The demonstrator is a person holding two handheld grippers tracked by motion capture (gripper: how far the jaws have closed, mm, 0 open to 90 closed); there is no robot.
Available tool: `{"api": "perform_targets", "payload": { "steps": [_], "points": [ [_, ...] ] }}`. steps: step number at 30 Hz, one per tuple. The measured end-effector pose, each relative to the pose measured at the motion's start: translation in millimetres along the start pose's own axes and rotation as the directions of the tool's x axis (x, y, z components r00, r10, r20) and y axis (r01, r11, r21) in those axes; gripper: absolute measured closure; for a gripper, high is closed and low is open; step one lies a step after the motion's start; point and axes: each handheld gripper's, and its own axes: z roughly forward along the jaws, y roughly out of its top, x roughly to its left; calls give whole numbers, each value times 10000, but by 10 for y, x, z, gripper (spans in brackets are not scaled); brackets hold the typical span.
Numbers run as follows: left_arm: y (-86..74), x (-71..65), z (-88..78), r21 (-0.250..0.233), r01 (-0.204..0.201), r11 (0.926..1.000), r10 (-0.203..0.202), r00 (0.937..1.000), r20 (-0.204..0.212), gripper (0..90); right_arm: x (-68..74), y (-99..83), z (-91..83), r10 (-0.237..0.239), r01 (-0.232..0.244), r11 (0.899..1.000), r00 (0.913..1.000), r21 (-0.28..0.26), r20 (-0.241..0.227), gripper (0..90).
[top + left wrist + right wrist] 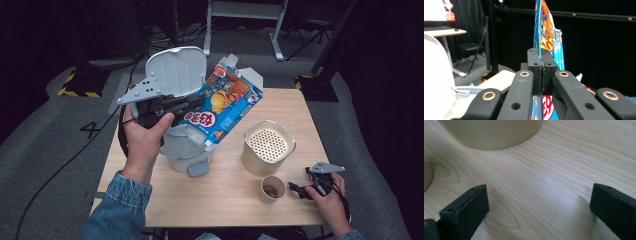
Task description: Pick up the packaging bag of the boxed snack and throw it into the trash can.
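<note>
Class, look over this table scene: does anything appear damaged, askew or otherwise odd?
Yes. The blue box is flattened, its end flaps open, and hangs tilted over the open white bin, pinched in the left gripper. The beige canister and paper cup stand upright.

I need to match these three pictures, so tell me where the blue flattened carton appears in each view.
High view: the blue flattened carton hangs upper centre, above the open white bin.
Left gripper view: the carton, seen edge-on, rises from centre to the top, pinched by the left claw.
Right gripper view: not in it.
Shared landmark: the wooden table.
</note>
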Motion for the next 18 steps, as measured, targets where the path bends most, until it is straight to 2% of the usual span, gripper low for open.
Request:
{"api": "perform_targets", "payload": {
  "steps": [10,14,18],
  "points": [
    [123,69,-59,-1030,244,9944,-274,9992,-284,886,0,0,0,0,0,10000,10000,0,0,22],
    [164,101,-75,-1392,32,9903,-134,9973,-724,886,0,0,0,0,0,10000,10000,1,-1,22],
    [183,153,-87,-1735,60,9848,-245,9942,-1045,886,0,0,0,0,0,10000,10000,0,-1,22]
  ]
}}
